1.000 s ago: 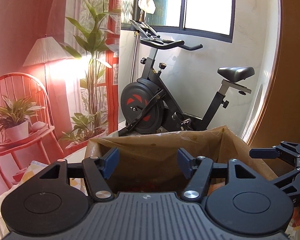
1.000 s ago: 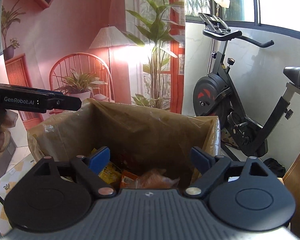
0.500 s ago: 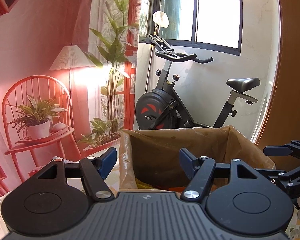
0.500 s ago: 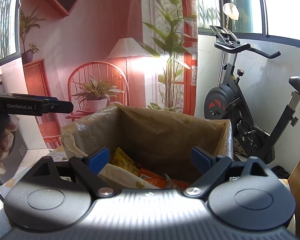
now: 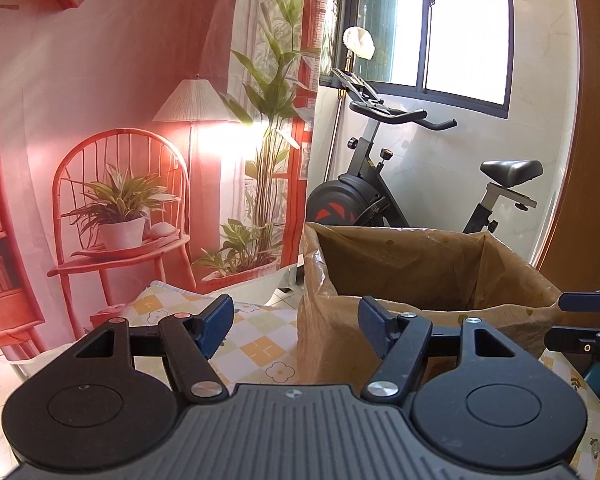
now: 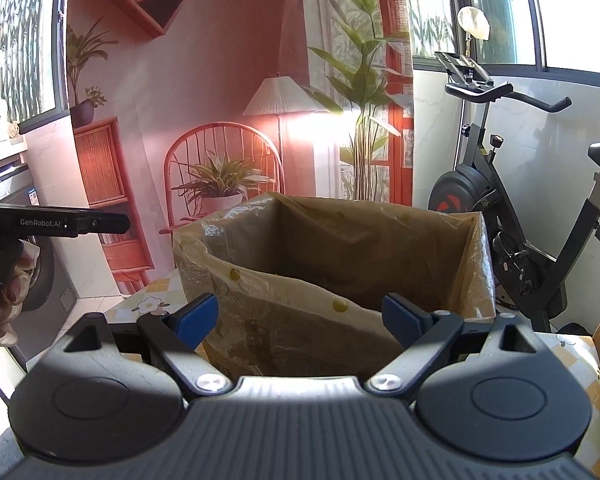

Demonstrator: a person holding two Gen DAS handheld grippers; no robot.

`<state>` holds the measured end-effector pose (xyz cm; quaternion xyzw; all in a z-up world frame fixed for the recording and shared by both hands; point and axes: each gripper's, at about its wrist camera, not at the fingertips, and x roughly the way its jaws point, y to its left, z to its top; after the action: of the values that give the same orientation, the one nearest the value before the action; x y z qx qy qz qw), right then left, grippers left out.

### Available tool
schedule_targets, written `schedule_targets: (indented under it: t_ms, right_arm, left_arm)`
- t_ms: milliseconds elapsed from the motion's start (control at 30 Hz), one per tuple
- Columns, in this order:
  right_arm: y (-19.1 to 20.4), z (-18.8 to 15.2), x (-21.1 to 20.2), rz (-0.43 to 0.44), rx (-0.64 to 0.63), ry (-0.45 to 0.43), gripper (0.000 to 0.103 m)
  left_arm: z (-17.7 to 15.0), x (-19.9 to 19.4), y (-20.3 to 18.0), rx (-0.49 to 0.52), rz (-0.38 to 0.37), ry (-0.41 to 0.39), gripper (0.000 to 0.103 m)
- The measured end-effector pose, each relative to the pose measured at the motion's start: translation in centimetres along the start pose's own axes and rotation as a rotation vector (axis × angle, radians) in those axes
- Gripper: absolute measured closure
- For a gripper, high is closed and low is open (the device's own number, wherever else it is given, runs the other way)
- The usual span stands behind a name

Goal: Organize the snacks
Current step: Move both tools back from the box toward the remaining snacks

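A brown box lined with a translucent plastic bag (image 5: 412, 264) stands on a table with a yellow checked flower cloth (image 5: 256, 344). It also shows in the right wrist view (image 6: 340, 256); its inside is hidden from here. My left gripper (image 5: 296, 326) is open and empty, level with the box's near left corner. My right gripper (image 6: 300, 318) is open and empty, just in front of the box's near wall. The right gripper shows at the left wrist view's right edge (image 5: 588, 320); the left gripper's body shows at the right wrist view's left edge (image 6: 56, 224).
An exercise bike (image 5: 384, 184) stands behind the box by the window. A red room-scene backdrop (image 5: 140, 140) hangs at the back left. A brown wooden panel (image 5: 596, 160) is on the right. A washing machine (image 6: 24, 264) stands at the far left.
Both grippers have pulled back and lowered from above the box. The snacks seen inside the box earlier are now hidden behind its near wall. Both stay open.
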<state>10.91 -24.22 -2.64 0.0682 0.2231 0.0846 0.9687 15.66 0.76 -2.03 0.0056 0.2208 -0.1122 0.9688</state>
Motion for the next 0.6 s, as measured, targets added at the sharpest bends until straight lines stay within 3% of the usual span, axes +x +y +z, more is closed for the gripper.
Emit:
schedule_targets:
  t_ms: [600]
  right_arm:
    - [1.4,-4.6,-0.2,0.014,-0.023,0.067,0.012]
  left_arm:
    - [-5.4,-0.5,1.4,-0.036,0.028,0.072,0.032]
